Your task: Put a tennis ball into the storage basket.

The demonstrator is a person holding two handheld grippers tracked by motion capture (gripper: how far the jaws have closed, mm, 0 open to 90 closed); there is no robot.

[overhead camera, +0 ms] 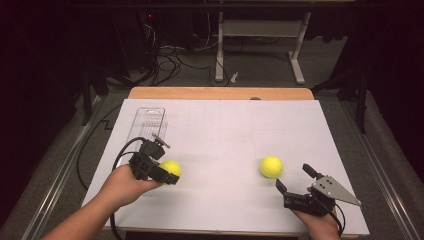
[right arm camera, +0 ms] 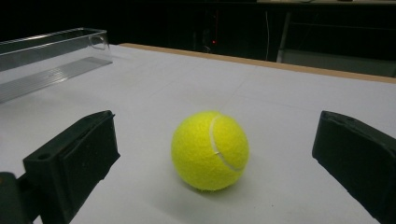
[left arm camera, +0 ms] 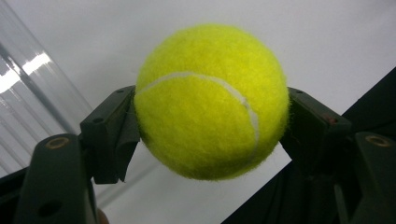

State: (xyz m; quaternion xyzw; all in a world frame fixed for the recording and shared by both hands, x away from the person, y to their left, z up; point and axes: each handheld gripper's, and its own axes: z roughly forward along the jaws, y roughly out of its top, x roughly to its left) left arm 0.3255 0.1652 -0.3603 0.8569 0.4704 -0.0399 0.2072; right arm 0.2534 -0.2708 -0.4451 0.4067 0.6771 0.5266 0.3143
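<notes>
Balls: two yellow tennis balls, one clear plastic tray (overhead camera: 145, 122), two grippers, all on or over the white counter (overhead camera: 225, 145). Left gripper (overhead camera: 167, 175) has its fingers clamped on the first ball (overhead camera: 171, 168) near the counter's left front; the left gripper view shows both pads (left arm camera: 114, 135) pressing its sides and its white seam. Right gripper (overhead camera: 295, 180) fingers spread wide, empty, just behind the second ball (overhead camera: 271, 166), which the right gripper view shows resting on the counter between them.

A clear plastic tray (overhead camera: 146, 122) lies at the far left of the table (overhead camera: 225, 130), on its white cover. Beyond the wooden far edge, cables (overhead camera: 170, 62) sprawl over the grey floor (overhead camera: 260, 67) beside a white desk frame (overhead camera: 260, 32).
</notes>
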